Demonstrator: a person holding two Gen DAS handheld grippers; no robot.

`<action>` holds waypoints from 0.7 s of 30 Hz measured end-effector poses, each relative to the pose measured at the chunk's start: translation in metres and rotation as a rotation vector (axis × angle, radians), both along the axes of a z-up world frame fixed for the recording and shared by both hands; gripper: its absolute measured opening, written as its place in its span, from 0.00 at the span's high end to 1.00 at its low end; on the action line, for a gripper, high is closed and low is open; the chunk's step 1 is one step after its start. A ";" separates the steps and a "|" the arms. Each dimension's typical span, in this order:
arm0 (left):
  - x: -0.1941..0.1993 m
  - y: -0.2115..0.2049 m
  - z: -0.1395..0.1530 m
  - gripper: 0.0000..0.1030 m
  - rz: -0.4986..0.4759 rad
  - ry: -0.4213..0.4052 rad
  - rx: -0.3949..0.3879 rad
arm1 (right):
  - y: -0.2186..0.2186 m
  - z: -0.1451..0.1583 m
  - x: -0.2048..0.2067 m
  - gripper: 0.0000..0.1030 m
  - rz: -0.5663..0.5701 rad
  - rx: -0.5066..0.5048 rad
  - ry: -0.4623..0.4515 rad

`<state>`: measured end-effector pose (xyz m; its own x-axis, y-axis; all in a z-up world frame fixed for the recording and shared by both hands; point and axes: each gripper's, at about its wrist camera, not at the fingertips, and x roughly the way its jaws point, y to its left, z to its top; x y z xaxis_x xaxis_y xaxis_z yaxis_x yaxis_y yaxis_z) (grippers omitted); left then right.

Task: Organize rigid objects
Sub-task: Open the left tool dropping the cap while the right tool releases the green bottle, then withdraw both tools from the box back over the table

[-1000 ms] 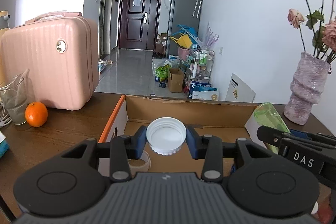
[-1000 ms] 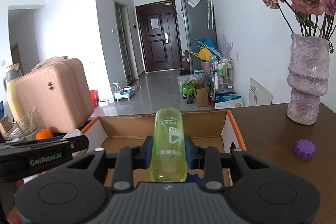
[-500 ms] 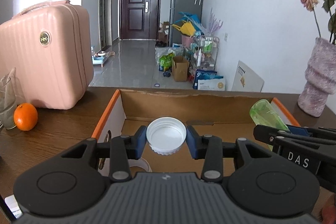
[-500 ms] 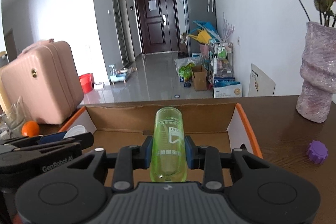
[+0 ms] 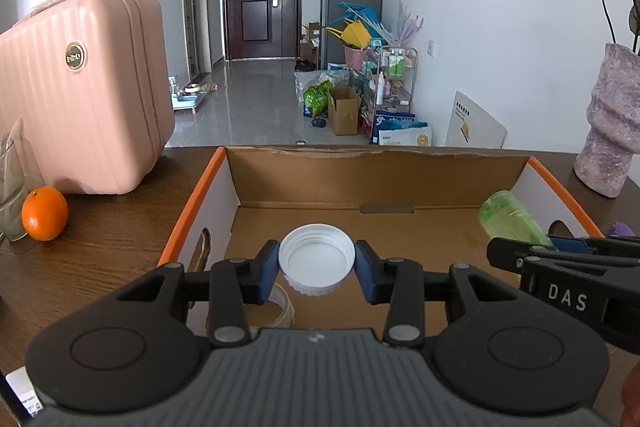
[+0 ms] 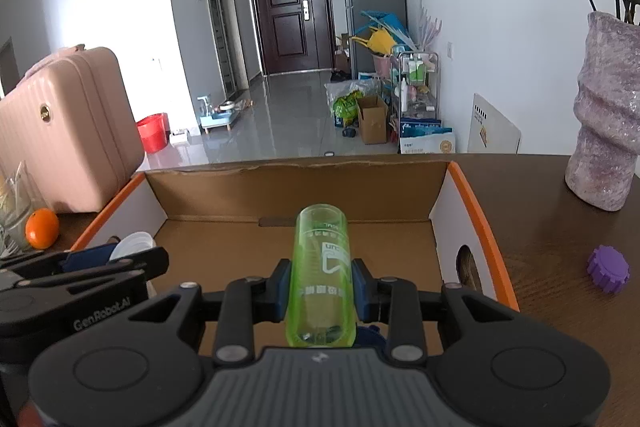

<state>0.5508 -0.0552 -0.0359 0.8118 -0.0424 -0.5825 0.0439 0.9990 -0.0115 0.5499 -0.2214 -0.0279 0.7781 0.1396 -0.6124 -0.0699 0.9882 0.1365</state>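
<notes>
A white cap (image 5: 317, 259) is clamped between the blue pads of the left gripper (image 5: 316, 265), its open side turned toward the camera, and is held above the floor of an open cardboard box (image 5: 376, 175) on a dark wooden table (image 5: 100, 251). A translucent green bottle (image 6: 322, 273) is pinched at mid-length by the closed right gripper (image 6: 320, 285), its long axis running forward along the fingers over the same box. A purple cap (image 6: 608, 269) is seen on the table outside the box's right wall.

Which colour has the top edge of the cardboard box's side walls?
Orange. The cardboard box has orange rims, clearest in the right wrist view.
</notes>
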 end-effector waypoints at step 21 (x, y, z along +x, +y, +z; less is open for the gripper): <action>-0.011 0.022 0.025 0.00 0.116 -0.094 -0.023 | -0.009 0.016 -0.020 0.00 -0.080 -0.019 -0.116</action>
<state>0.5402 -0.0333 -0.0112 0.8629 0.0426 -0.5037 -0.0699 0.9969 -0.0355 0.5302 -0.2302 -0.0116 0.8520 0.0640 -0.5197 -0.0053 0.9935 0.1137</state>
